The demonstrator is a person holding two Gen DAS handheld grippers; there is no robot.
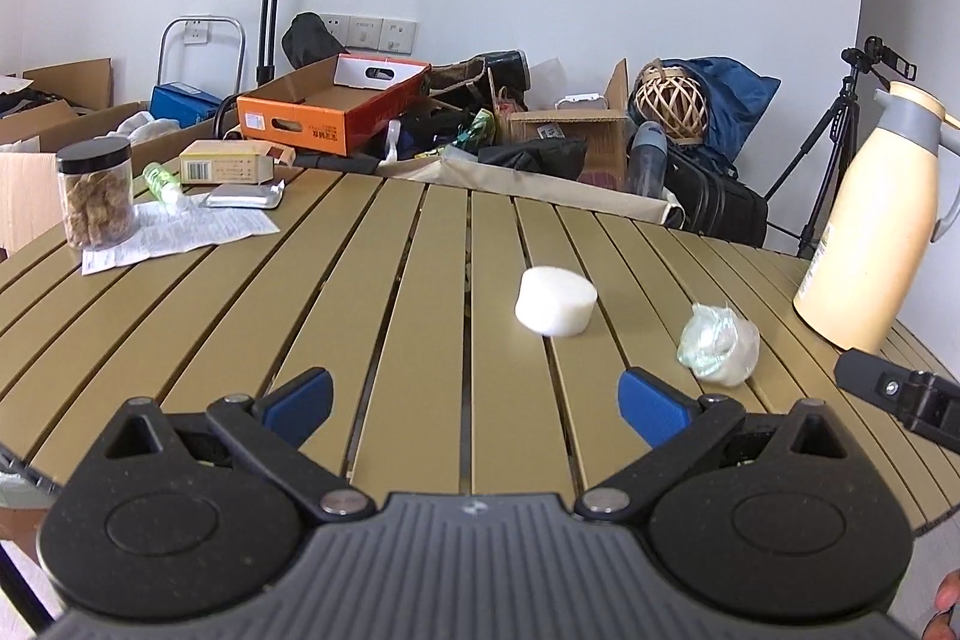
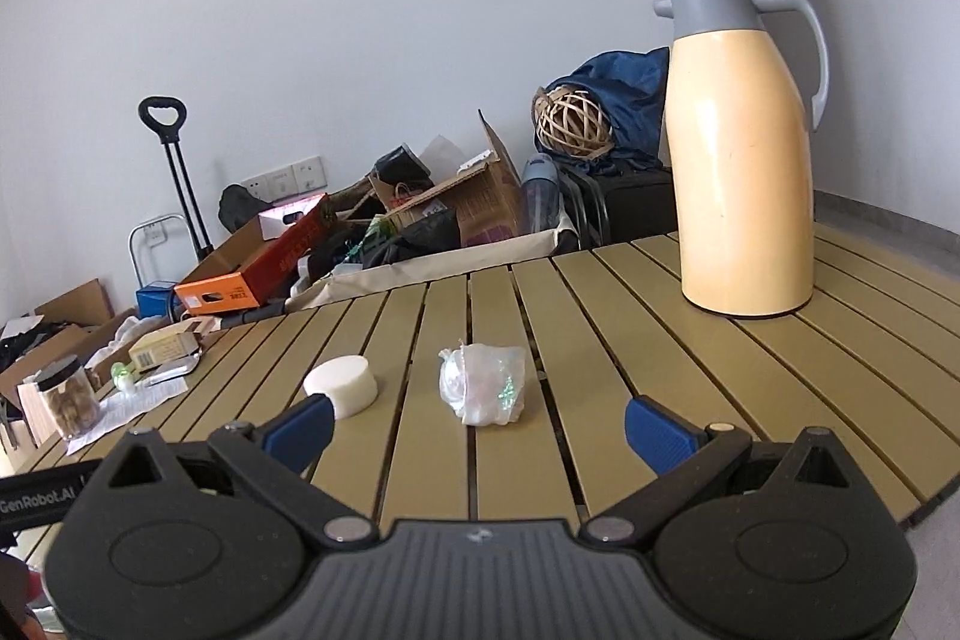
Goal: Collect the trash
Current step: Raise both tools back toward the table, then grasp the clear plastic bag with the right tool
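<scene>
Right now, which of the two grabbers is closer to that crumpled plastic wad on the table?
The right gripper. Its open jaws sit just short of the plastic wad, which lies almost centred ahead of it. The left gripper, also open, faces the white foam block, with the wad off to its right.

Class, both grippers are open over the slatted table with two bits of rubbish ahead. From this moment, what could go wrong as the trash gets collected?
1. The crumpled clear plastic wrapper is soft and may slip from the right gripper.
2. The white foam disc is wide, so the left gripper could push it away.
3. The tall cream thermos jug stands near the wrapper and might get knocked.
</scene>
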